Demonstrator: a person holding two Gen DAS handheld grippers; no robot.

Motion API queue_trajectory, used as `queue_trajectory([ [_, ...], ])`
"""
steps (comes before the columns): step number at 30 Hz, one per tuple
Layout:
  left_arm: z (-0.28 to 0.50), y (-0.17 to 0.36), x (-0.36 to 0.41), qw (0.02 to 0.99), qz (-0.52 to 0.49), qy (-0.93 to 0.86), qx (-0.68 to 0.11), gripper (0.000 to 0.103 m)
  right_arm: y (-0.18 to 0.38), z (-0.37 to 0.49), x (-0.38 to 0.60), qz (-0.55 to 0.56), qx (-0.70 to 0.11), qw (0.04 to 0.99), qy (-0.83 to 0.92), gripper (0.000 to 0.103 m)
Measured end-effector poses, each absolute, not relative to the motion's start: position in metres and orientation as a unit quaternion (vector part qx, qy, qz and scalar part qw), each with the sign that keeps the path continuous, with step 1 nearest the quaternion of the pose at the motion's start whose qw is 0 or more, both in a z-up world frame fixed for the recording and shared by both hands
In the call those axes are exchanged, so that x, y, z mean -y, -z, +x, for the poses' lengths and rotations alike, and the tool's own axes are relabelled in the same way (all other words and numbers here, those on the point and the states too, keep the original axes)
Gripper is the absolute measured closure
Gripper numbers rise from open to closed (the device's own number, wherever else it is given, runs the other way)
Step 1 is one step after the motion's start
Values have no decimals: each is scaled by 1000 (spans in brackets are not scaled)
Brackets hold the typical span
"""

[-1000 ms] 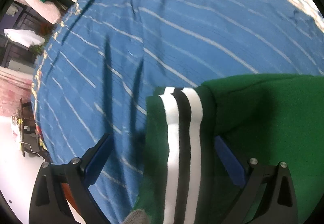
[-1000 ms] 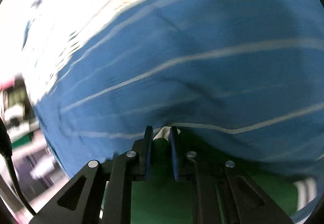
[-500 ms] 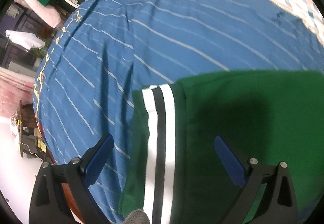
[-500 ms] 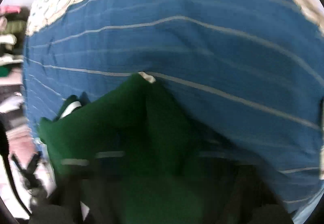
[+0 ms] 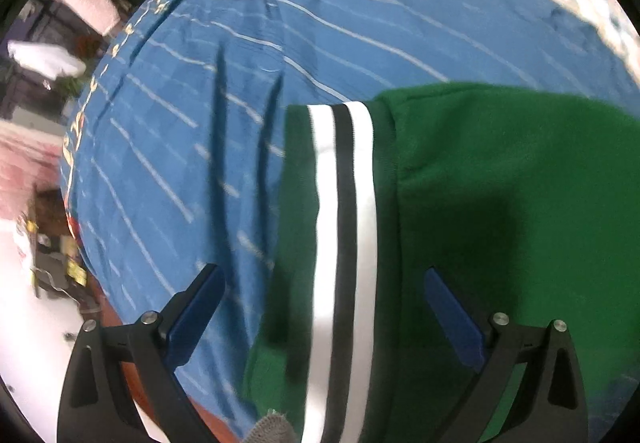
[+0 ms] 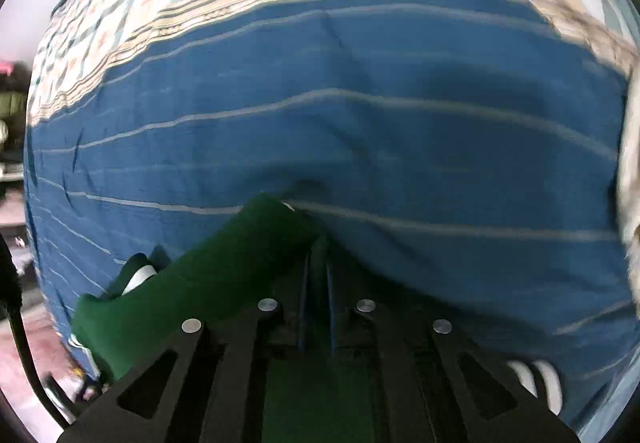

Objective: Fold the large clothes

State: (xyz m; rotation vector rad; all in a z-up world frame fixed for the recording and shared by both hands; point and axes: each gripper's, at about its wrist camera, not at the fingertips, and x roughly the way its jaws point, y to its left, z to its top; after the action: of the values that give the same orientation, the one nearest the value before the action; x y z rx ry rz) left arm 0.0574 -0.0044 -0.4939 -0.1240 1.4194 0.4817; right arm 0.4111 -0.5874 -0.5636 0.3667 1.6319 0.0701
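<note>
Fold in progress on the bed, green garment (image 5: 500, 211) lying on the blue striped bedspread (image 5: 248, 55).

My right gripper (image 6: 316, 275) is pinched onto a fold of the green cloth at the near edge; my left gripper (image 5: 320, 307) hangs spread wide over the white-and-black striped cuff (image 5: 344, 227), gripping nothing. I judge the fold goes best if I carry the pinched edge across low and level, then lay it square onto the body. Since half a second ago the right view has steadied and its closed jaws show clearly; the left view has barely shifted.
</note>
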Motion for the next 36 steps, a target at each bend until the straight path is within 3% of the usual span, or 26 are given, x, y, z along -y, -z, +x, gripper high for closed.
queue_trajectory([
  [2, 41, 477, 2, 732, -90, -210, -642, 0, 527, 397, 607, 190, -686, 702, -17, 88],
  [4, 20, 466, 2, 722, -137, -197, -649, 1, 491, 374, 623, 201, -664, 720, 0, 71],
  [6, -1, 462, 7, 703, -191, -190, -658, 1, 468, 348, 632, 203, -659, 724, 23, 66],
  [10, -37, 482, 28, 659, -275, -162, -681, 1, 459, 280, 628, 226, -691, 686, 31, 65],
  [16, -63, 531, 45, 618, -405, -166, -653, 1, 547, 232, 554, 230, -724, 649, -35, 70],
  [19, -71, 553, 43, 611, -460, -197, -614, 2, 590, 228, 541, 201, -736, 646, -21, 70],
  [22, -83, 564, 31, 609, -543, -244, -524, 1, 586, 229, 539, 184, -743, 643, -30, 70],
  [25, -83, 562, 20, 618, -562, -296, -463, 4, 575, 224, 544, 187, -749, 632, -61, 69],
  [30, -53, 546, 6, 654, -495, -379, -428, 54, 573, 208, 558, 231, -750, 613, -91, 69],
  [31, -44, 540, 4, 666, -479, -381, -427, 69, 573, 205, 559, 237, -749, 611, -97, 69],
  [32, -36, 534, 0, 680, -463, -377, -426, 76, 573, 207, 557, 240, -748, 610, -102, 69],
  [36, -18, 515, -33, 716, -445, -350, -408, 80, 560, 212, 548, 229, -739, 622, -123, 69],
])
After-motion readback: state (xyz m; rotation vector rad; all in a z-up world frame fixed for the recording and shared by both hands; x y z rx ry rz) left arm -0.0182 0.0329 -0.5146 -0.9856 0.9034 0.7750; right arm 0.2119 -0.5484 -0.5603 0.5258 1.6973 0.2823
